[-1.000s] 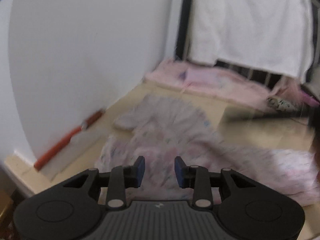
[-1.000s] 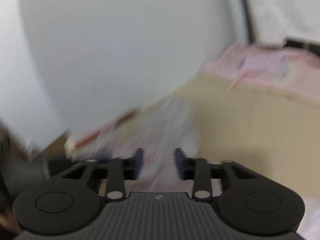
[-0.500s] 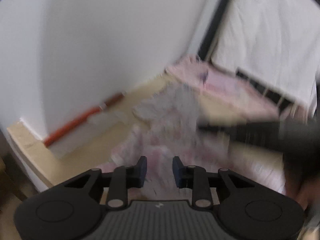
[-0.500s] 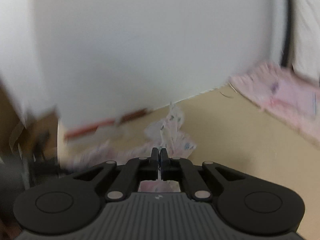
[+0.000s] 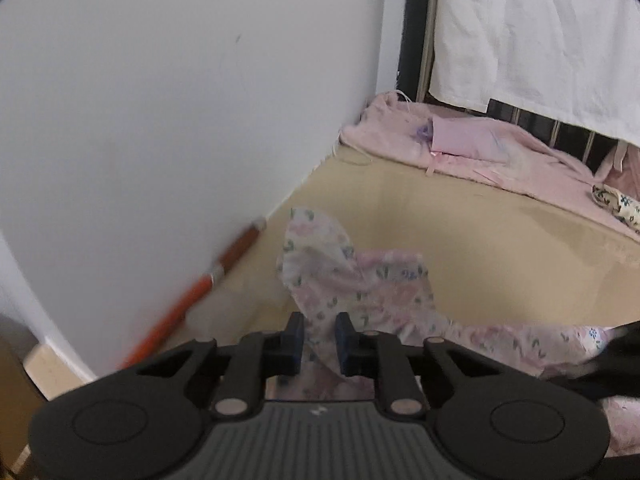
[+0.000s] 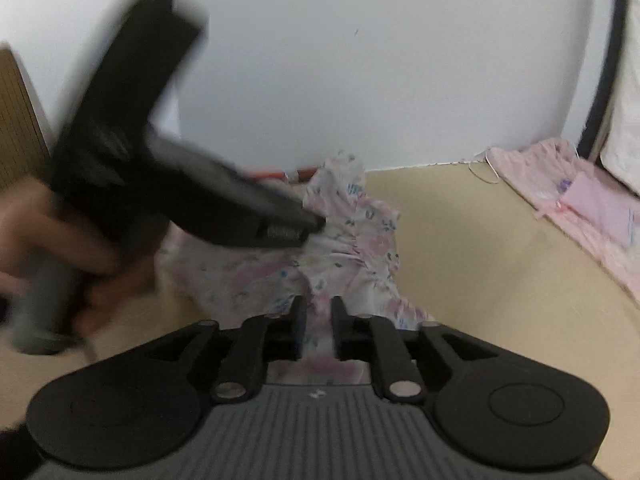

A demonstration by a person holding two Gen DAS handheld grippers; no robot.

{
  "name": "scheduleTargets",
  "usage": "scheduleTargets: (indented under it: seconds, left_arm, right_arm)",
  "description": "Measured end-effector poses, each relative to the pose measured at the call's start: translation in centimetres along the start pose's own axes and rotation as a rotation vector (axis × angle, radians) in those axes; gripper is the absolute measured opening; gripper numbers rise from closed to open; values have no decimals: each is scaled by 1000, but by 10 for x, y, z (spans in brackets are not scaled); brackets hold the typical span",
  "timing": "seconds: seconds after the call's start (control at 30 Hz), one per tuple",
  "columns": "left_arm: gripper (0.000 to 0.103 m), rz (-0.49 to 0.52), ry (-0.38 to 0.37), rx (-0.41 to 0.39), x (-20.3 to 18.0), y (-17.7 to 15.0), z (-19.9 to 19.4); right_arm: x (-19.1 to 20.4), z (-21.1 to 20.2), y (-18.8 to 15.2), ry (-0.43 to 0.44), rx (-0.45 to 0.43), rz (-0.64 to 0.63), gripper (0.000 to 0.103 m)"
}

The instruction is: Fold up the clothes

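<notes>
Since the earlier frames the floral garment (image 5: 360, 296) has been gathered from a flat spread into a raised bunch beside the wall (image 5: 160, 120), and both grippers have closed in on it. Its lifted fold stands near the wall-side edge of the beige bed surface (image 5: 480, 240), just clear of the orange pole (image 5: 224, 268) lying along that edge. On the left gripper (image 5: 319, 338) the fingers are narrow and closing, with cloth between them. On the right gripper (image 6: 319, 326) the fingers are narrow and opening, with fabric in the gap; whether either pair presses it I cannot tell. A hand (image 6: 60, 248) holds the left gripper's handle. Bare surface stretches toward the far edge, where pink bedding (image 5: 480, 152) lies under a white sheet (image 5: 540, 40).
</notes>
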State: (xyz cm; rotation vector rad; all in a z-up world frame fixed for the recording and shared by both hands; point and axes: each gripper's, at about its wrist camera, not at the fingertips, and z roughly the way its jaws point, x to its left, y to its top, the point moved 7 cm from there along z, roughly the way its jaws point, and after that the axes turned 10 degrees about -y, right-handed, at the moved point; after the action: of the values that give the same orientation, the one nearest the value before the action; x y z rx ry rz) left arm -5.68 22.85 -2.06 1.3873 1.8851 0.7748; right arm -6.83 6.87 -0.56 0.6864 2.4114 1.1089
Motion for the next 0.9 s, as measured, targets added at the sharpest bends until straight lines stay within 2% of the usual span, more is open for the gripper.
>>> scheduleTargets:
  seconds: [0.03,0.07,0.1,0.23,0.27,0.33,0.43,0.5,0.57,0.6,0.7,0.77,0.87,0.9]
  left_arm:
    - [18,-3,3,-8,2,-3,-1]
    - [27,-1,10,-23,4,-6,-3]
    - [31,-10,16,-31,6,-8,-5]
    - [36,-72,-21,-84,15,-4,-32]
    - [42,-85,-34,-102,17,-2,-40]
    - [55,-87,-27,-108,23,-1,-57]
    - [56,-118,-24,-78,30,-8,-76]
    - [58,-256,-74,-90,31,-21,-88]
    - [68,-419,-122,-131,29,-38,-98]
    - [68,-441,-137,-130,25,-44,-98]
    - [68,-374,-84,-136,14,-51,-94]
    - [68,-324,-53,-117,9,-50,-86]
    - [68,-262,-82,-107,0,-48,-80]
    - [68,-245,-68,-97,-1,-48,-77]
  right_arm:
    - [-5,-8,1,11,-21,37,27]
    - [-10,-15,1,22,-41,73,29]
    - [-14,-16,1,16,-46,100,29]
    - [-26,11,-12,-61,19,157,28]
    - [-28,18,-18,-70,52,161,25]
    - [-28,18,-29,-76,47,161,25]
    - [-36,8,-39,-107,43,169,25]
    - [-41,1,-45,-136,45,177,25]
    - [-44,-7,-46,-124,61,194,25]
    - [-45,-11,-41,-99,68,208,26]
    - [-51,-15,-5,-38,-18,232,27]
    - [-54,2,28,-33,-43,230,27]
    - [-52,49,66,1,20,205,30]
    - [-50,69,74,8,59,196,32]
